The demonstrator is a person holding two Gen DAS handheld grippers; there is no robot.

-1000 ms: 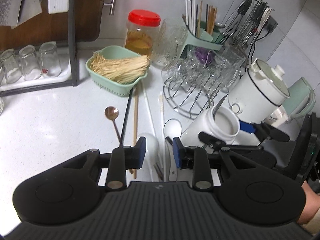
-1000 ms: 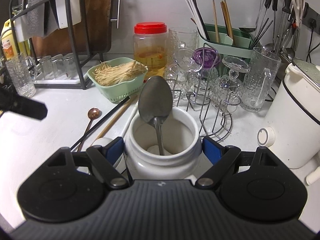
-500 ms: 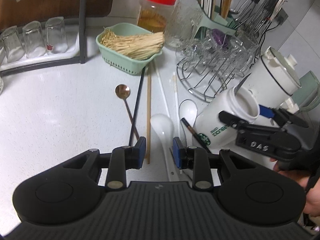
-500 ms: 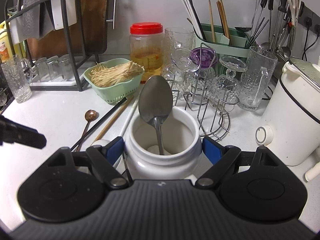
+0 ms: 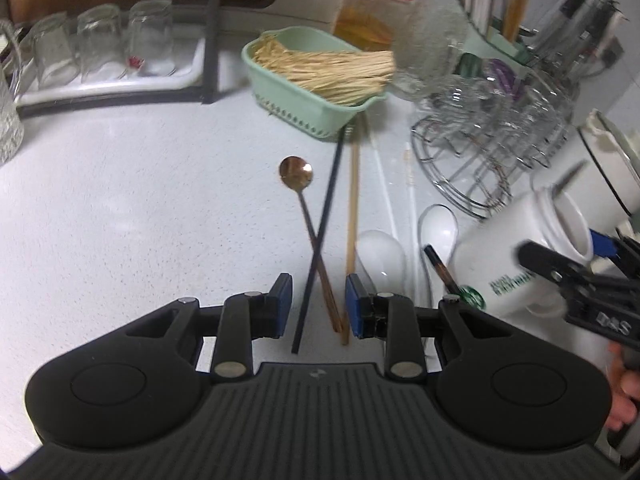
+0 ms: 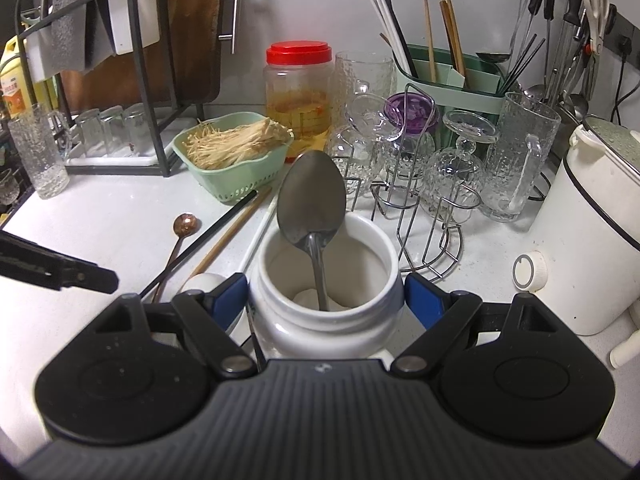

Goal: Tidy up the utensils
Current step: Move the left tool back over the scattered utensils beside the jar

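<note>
My left gripper [image 5: 318, 304] hangs open low over the white counter. The crossed near ends of a black chopstick [image 5: 328, 208] and a copper spoon [image 5: 296, 172] lie between its blue pads, with a wooden chopstick [image 5: 353, 200] by the right pad. Nothing is pressed. Two white ceramic spoons [image 5: 380, 252] lie just to the right. My right gripper [image 6: 324, 298] is shut on a white jar [image 6: 326, 320], tilted in the left wrist view [image 5: 520, 252]. A steel spoon [image 6: 312, 200] stands in the jar. A green utensil holder [image 6: 452, 80] with chopsticks stands at the back.
A green basket of pale strands [image 5: 312, 80] and a red-lidded jar [image 6: 298, 92] stand behind the loose utensils. A wire rack of glassware [image 6: 420, 200] and a white cooker [image 6: 592, 240] fill the right. A dark dish rack with glasses [image 5: 100, 40] is at the back left.
My left gripper has sunk toward the counter and shifted left, from over the white spoons to astride the chopstick and copper spoon ends. The right gripper and jar have kept still.
</note>
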